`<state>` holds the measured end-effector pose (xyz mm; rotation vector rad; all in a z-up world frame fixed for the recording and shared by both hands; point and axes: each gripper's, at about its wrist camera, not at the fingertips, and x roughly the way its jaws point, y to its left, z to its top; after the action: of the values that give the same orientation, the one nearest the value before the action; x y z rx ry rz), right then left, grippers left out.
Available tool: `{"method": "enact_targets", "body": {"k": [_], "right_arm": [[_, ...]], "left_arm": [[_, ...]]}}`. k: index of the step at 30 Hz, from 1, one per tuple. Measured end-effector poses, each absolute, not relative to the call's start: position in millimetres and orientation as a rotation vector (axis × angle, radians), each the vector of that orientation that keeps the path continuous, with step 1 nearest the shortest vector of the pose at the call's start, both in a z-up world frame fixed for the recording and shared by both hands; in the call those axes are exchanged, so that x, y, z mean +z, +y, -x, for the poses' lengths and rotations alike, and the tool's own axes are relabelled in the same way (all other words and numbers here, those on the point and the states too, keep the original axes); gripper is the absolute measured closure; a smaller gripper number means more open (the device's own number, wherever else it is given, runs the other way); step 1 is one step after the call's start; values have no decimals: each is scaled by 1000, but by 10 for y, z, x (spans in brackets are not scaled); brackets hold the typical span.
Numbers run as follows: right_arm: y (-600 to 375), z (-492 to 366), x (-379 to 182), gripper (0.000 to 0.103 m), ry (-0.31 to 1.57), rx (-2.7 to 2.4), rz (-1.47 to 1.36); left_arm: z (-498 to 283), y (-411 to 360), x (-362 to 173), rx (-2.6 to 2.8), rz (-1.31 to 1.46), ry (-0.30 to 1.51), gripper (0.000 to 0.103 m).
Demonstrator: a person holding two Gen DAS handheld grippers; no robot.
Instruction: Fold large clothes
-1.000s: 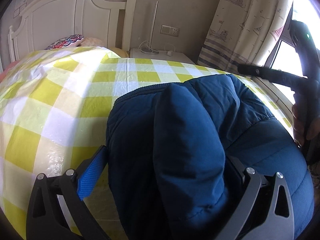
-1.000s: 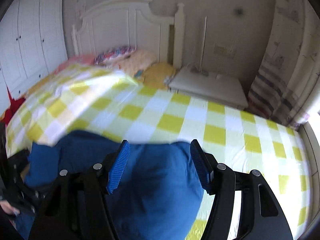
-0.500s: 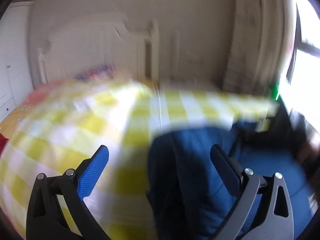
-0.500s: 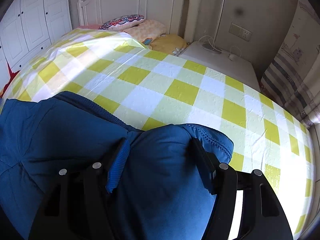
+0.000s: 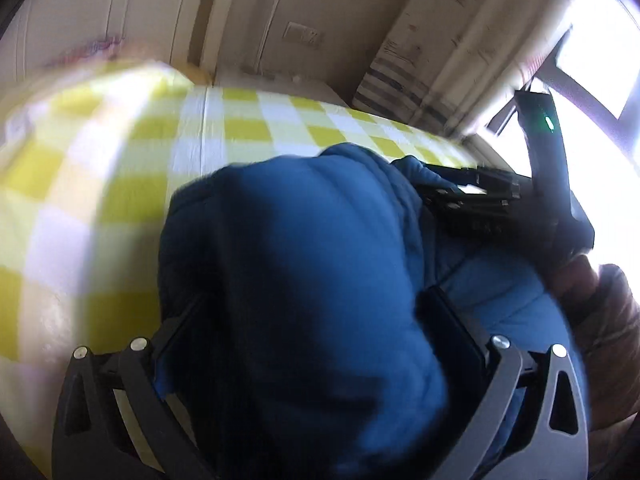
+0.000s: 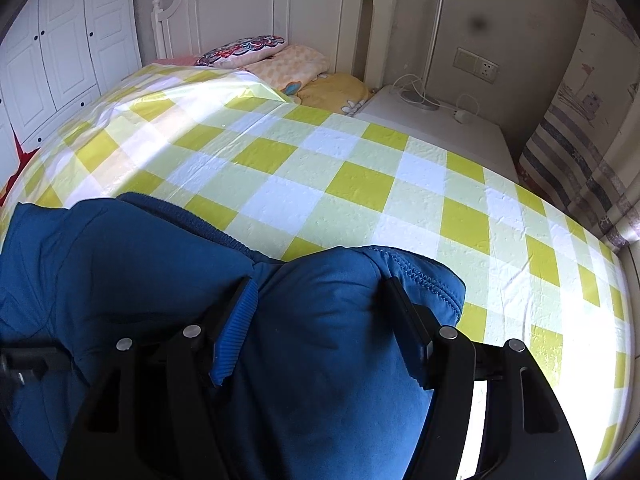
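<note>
two grippers were buried in the same blue padded jacket (image 6: pixel 132 276) on the bed. the right gripper (image 6: pixel 320 320) had a thick sleeve end bulging between its fingers (image 6: pixel 236 320), the blue pad and the black one pressed into the fabric on either side, and the jaws were opening as it lay there. the cuff's stitched hem poked out just past the right-hand finger, resting on the yellow-and-white checked sheet (image 6: pixel 352 184). over on the left wrist view, blurred, the left gripper (image 5: pixel 316 316) straddled a fat fold of the jacket, both fingers sunk against it; whether it truly pinched i could not tell. beyond it, the right gripper's black body lay on the jacket with a hand (image 5: pixel 596 312) around its handle. farther out: pillows (image 6: pixel 256 50) at the white headboard (image 6: pixel 260 4), a white nightstand (image 6: pixel 448 128) with a lamp base, striped curtains (image 6: pixel 576 152).
</note>
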<state>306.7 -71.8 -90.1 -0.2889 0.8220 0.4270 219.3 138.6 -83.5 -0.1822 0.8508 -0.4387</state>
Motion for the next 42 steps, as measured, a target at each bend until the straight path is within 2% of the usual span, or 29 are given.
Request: {"method": "enact_targets", "body": {"k": [5,9,14,18,20,21,25,27,32,37,42], "right_arm": [[-744,-3032,-833,26,812,362,288],[-883,-2744,-618,26,735,384,243],[-1257,-2273,-390,26,664,434,82],[-1370,-1833,-244,26,611,500,34],[-1290,-1541,-214,26,592,581,86],[-1218,-1390,-223,26,580,626,127],[-812,-1091,-650,24,666,681,328],[-810,-1087,-765,24,630,684,279],[-788,-1152,-748,23,639,686,282],[-852,-1017,-594,23,612,645,313],[-1346,-1090,-286,20,570,583,109]], "left_arm": [[-2047,1248,-738,-331,56,782,2],[-1674,1192,-342,-171,-51,639,3],[-1343,1168,202,-223,-67,487,2],[-1365,727,162,-175,-326,472,2],[-1504,640,-23,-158,-383,566,2],[-1654,640,-218,-160,-383,669,2],[-1953,1071,-566,-281,-76,796,2],[-1959,1141,-635,-296,-44,790,2],[-1897,1109,-622,-259,-62,745,2],[-1568,1408,-456,-201,58,665,2],[-1449,1819,-413,-214,193,752,2]]}}
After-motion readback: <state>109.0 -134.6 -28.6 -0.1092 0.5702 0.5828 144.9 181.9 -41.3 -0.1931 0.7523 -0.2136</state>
